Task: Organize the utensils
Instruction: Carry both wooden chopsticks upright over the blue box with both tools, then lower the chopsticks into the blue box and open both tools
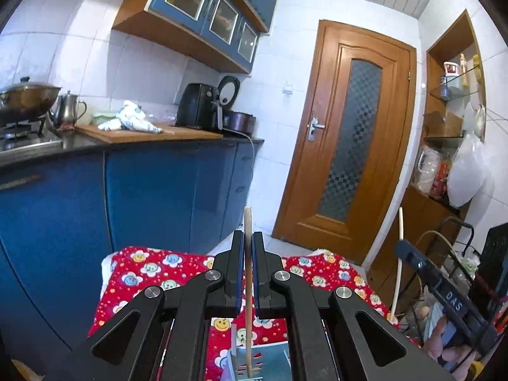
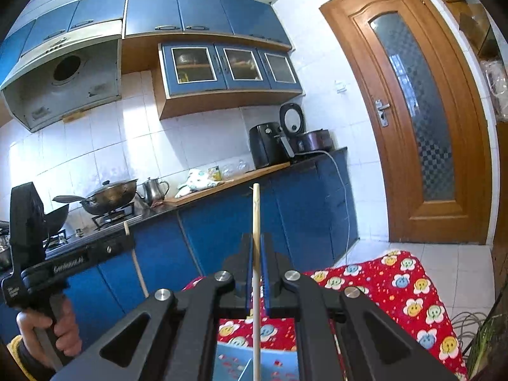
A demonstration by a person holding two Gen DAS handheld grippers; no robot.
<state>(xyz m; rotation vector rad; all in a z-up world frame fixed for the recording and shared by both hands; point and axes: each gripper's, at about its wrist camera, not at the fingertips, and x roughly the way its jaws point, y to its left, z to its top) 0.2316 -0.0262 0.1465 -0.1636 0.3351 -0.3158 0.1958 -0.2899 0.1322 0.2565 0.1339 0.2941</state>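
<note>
My left gripper [image 1: 248, 235] is shut on a pale wooden chopstick [image 1: 248, 273] that stands upright between its blue pads. The stick's lower end reaches down into a light blue slotted utensil holder [image 1: 273, 357] just below the jaws. My right gripper [image 2: 256, 238] is likewise shut on a second upright chopstick [image 2: 256, 209], over the same blue holder [image 2: 230, 362]. Each view shows the other gripper beside it, in a hand: the right gripper [image 1: 403, 249] with its chopstick [image 1: 400, 285], and the left gripper [image 2: 128, 242] with its chopstick [image 2: 139, 273].
The holder stands on a table under a red cloth with flower faces [image 1: 152, 270]. Behind are blue cabinets and a dark counter with a stove and wok [image 2: 109, 198], a kettle [image 1: 66, 111], a cutting board [image 1: 152, 133] and an air fryer [image 1: 198, 108]. A wooden door [image 1: 346, 139] and a shelf niche [image 1: 454, 120] lie right.
</note>
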